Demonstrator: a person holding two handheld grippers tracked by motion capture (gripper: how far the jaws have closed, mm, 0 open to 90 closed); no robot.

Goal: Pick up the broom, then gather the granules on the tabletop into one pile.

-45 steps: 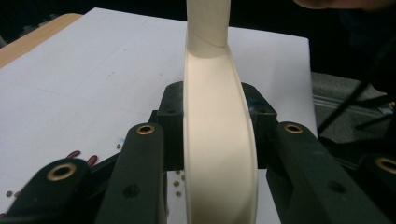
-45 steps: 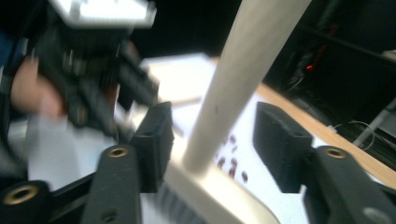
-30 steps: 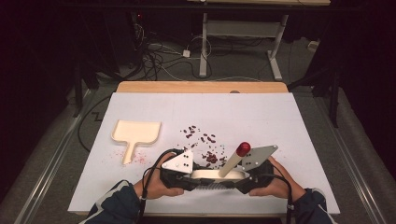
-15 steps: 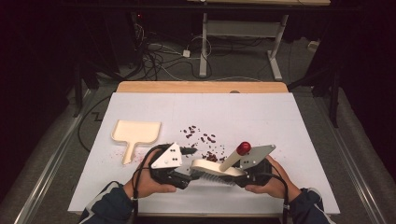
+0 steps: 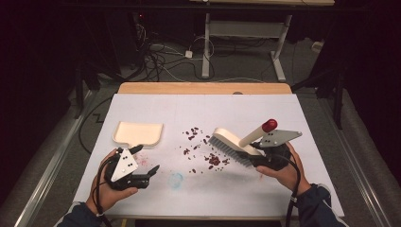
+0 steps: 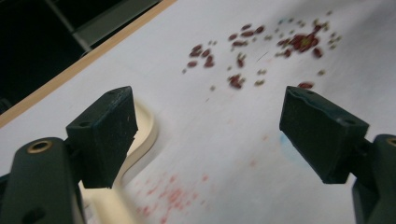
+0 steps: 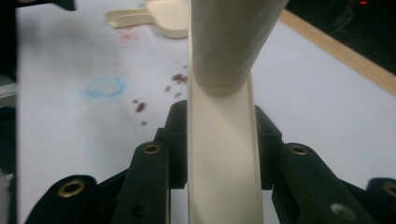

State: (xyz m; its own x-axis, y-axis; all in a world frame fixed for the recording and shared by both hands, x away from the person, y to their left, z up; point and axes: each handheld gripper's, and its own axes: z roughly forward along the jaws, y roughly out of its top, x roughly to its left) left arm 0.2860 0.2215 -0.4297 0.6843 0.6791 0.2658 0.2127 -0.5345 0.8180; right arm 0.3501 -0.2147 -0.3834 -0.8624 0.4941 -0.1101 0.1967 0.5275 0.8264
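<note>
A cream brush (image 5: 230,143) with a red-tipped handle (image 5: 269,125) hangs tilted over scattered dark red beans (image 5: 210,158). My right gripper (image 5: 257,158) is shut on the brush's back, and its jaws have just closed tighter. In the right gripper view the cream brush body (image 7: 224,172) stands between the jaws of the right gripper (image 7: 222,121). My left gripper (image 5: 146,160) is open with nothing between its jaws, which have just been opening. It sits near the handle of the cream dustpan (image 5: 139,133). In the left gripper view the left gripper (image 6: 215,130) faces the beans (image 6: 247,51), with the dustpan handle (image 6: 147,135) behind one jaw.
White paper (image 5: 283,113) covers the table, with a wooden edge (image 5: 203,88) at the far side. A faint blue stain (image 5: 176,179) and reddish smears (image 6: 173,196) mark the paper near the dustpan. Desk legs and cables lie on the dark floor beyond.
Both grippers were together on the brush at the near edge. The left gripper let go, opened and moved left to the dustpan. The right gripper carried the brush right and farther onto the table.
</note>
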